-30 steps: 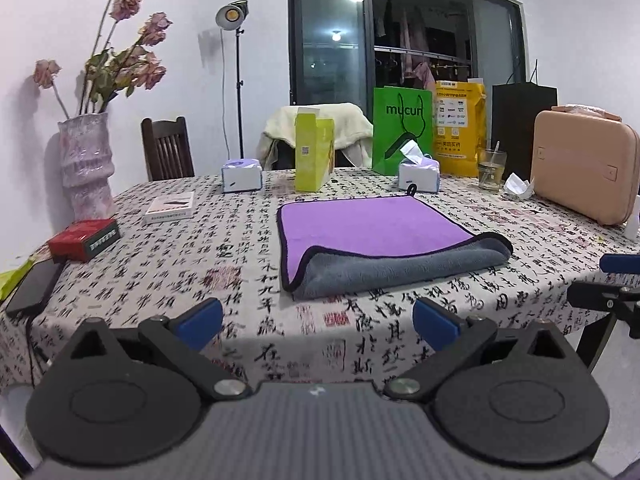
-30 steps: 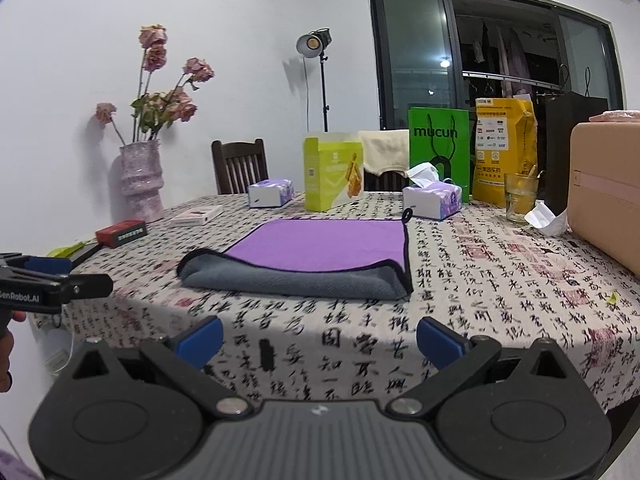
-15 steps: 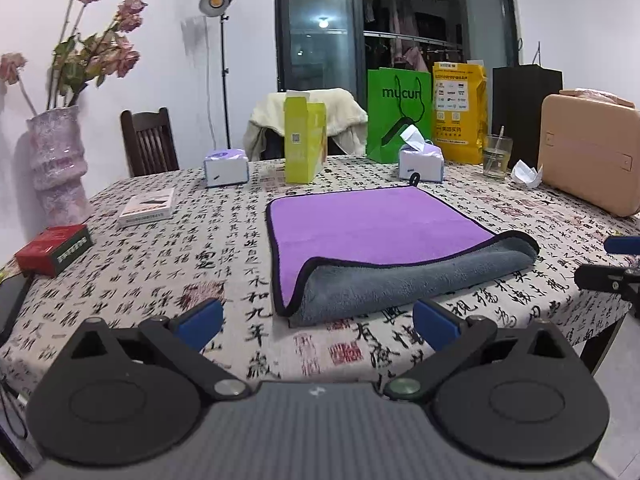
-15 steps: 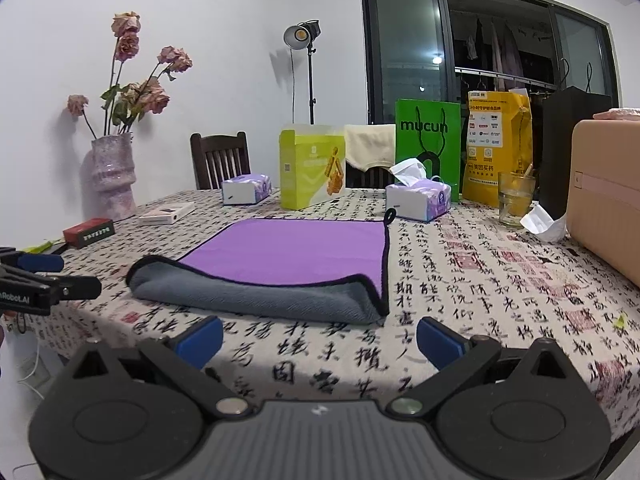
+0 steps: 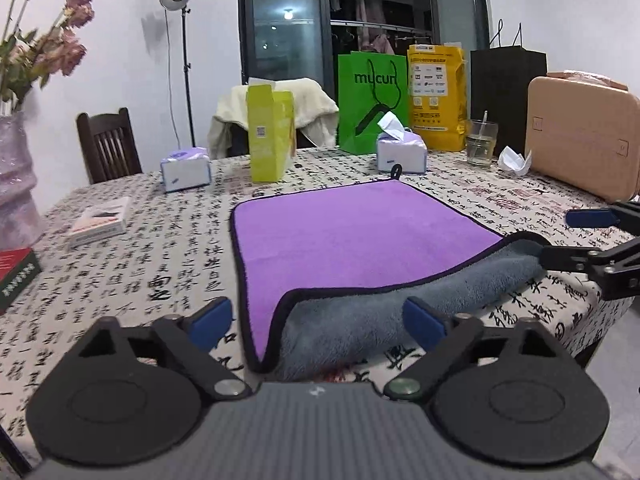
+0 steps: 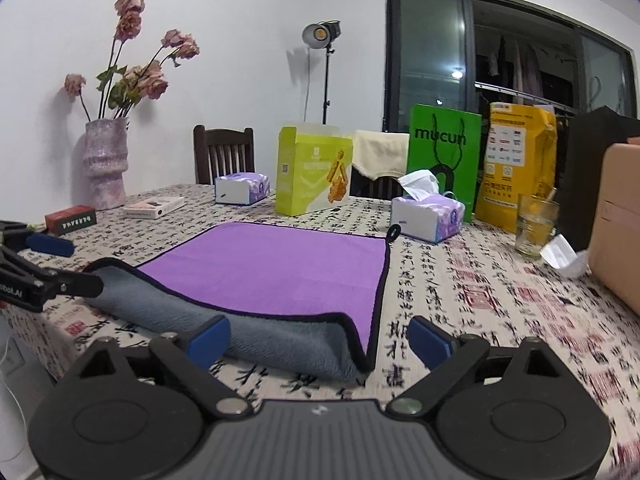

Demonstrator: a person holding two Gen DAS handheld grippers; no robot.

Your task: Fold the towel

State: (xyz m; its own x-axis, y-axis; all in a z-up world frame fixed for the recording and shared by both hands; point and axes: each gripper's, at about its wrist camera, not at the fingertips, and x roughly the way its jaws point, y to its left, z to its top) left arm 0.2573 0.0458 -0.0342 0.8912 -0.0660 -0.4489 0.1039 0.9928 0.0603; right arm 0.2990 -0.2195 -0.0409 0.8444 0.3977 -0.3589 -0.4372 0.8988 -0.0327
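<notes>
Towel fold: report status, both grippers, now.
Left gripper open, at near-left corner of towel. Right gripper open, at near-right corner. Towel folded once, grey fold edge nearest. Nothing grasped; nothing on the towel.

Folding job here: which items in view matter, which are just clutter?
In play: towel, left gripper, right gripper.
Clutter: tissue boxes, vase, green bag, glass, pink case, yellow-green box.
</notes>
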